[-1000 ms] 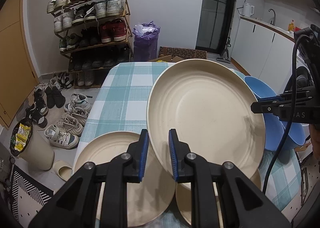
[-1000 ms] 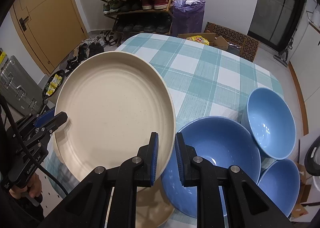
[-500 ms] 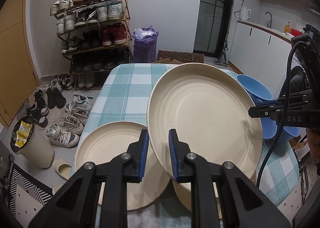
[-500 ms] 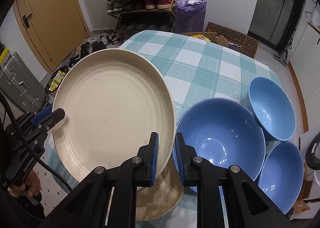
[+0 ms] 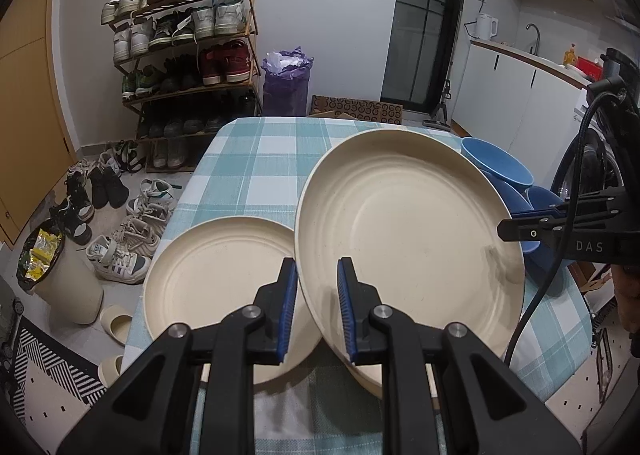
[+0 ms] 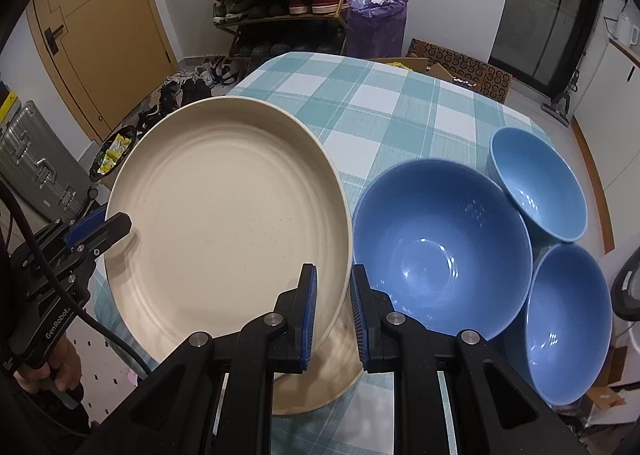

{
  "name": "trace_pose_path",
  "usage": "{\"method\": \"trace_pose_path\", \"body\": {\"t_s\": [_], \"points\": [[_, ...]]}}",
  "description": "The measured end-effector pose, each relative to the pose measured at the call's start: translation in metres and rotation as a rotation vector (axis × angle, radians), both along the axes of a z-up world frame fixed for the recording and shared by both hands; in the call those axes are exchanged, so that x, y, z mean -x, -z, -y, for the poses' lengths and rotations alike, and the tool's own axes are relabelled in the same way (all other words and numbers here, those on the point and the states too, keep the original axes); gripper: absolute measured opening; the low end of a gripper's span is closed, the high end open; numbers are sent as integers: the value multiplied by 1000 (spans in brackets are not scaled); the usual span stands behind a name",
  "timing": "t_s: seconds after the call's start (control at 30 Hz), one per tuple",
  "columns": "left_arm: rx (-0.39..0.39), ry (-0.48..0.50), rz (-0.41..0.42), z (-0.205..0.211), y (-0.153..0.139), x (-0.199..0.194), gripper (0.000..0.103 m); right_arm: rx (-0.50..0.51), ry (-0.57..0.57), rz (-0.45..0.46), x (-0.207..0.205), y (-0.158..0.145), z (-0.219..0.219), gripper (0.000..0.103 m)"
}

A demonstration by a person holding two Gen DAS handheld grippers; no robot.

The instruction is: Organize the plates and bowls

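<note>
Matt speckled cream plate [image 6: 224, 215], glossy blue bowls [image 6: 440, 247], woven checked cloth tablecloth [image 6: 392, 103]

Both hand-held grippers [image 5: 318, 309] [image 6: 333, 311] clamped shut, angled downward.

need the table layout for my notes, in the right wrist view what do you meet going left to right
left gripper clamped on the rim → held cream plate → right gripper clamped on its opposite rim → large blue bowl → the two smaller blue bowls, stacked far and near at the right edge
</note>
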State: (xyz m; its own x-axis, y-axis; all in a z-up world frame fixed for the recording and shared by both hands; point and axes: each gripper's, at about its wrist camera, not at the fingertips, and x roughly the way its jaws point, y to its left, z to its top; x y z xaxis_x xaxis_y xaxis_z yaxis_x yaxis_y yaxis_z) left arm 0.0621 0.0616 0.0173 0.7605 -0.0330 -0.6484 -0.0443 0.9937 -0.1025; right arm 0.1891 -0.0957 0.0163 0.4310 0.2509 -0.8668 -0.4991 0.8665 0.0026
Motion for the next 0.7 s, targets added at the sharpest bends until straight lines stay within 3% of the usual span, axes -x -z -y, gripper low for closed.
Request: {"method": "trace_pose_path", "body": {"t_s": [0.7], "points": [[-4,26,-7,15,17,13,18,1,34,-16,28,26,21,17]]}}
